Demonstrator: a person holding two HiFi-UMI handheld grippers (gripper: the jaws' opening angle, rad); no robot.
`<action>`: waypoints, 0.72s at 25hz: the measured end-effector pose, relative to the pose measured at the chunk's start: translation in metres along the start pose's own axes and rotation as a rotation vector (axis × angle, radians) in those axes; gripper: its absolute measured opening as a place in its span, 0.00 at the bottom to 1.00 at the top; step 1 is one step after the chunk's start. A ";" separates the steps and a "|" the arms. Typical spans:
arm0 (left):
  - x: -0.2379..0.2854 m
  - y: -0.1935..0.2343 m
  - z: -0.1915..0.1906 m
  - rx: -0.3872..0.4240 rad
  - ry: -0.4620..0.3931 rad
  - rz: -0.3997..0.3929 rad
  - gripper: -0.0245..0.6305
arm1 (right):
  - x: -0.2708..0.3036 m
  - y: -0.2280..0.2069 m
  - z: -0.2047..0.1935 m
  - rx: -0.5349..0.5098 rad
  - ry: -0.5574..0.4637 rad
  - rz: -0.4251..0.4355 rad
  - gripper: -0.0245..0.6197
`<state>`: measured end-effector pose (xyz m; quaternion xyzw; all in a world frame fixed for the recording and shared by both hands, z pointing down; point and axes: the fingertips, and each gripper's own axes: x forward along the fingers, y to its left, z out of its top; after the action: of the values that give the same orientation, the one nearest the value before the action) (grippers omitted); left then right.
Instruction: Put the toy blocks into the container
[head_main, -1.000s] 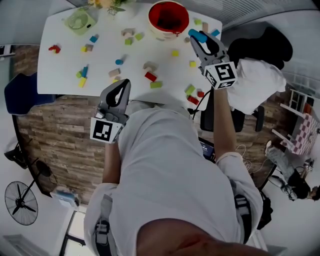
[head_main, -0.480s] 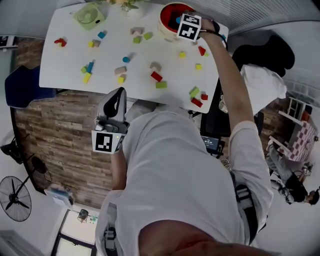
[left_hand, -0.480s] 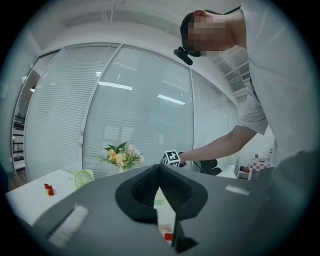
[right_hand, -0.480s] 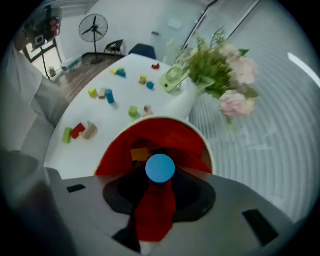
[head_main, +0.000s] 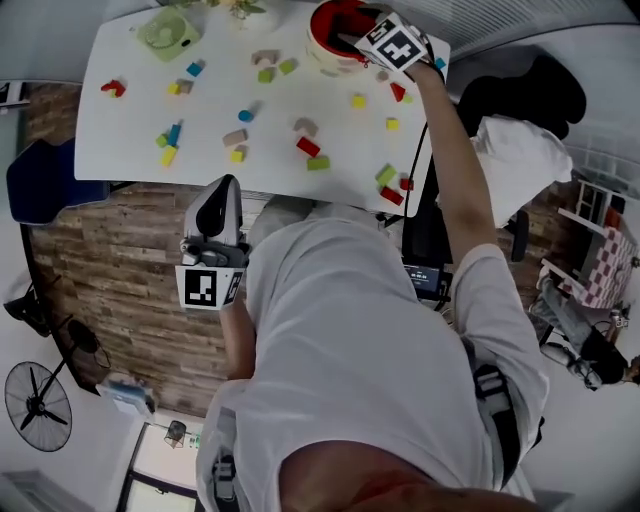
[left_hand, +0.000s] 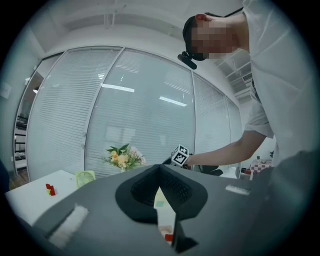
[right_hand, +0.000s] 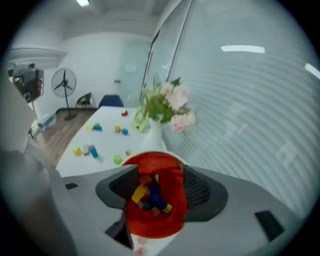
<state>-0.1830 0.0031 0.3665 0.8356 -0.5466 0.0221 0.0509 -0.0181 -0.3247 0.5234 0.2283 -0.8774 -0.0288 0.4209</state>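
The right gripper (right_hand: 158, 175) hangs over the red container (head_main: 326, 24) at the far edge of the white table (head_main: 135, 120), its marker cube facing up. In the right gripper view its jaws are opening and already stand wide, one on each side of the container's mouth, with nothing pinched between the pads. Straight below them, a small heap of toy blocks lies on the container's floor, among them a yellow block (right_hand: 139, 194) and a blue block (right_hand: 156, 198).

The left gripper (head_main: 222, 192) is held back from the work, off the near edge of the table and above the wooden floor (head_main: 110, 270). Its jaws meet at the tips and hold nothing.

Many blocks lie loose across the tabletop. Near the middle are a red block (head_main: 308, 147) with a green block (head_main: 318, 163) just beside it, a wooden arch (head_main: 304, 126) and a blue cylinder (head_main: 245, 115). A further red piece (head_main: 111, 88) sits near the table's left end. A small green fan (head_main: 165, 30) stands at the far left corner, with a bunch of flowers (right_hand: 167, 102) close to the container.
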 end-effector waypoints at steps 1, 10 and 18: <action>0.005 -0.003 -0.002 0.001 0.007 -0.017 0.04 | -0.022 -0.002 0.008 0.050 -0.103 -0.036 0.47; 0.062 -0.035 0.005 0.054 0.022 -0.197 0.04 | -0.172 0.054 -0.052 0.442 -0.508 -0.320 0.44; 0.081 -0.059 0.000 0.059 0.049 -0.286 0.04 | -0.093 0.132 -0.239 0.718 0.070 -0.225 0.51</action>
<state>-0.0964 -0.0469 0.3699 0.9052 -0.4199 0.0510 0.0421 0.1623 -0.1338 0.6418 0.4573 -0.7861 0.2424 0.3379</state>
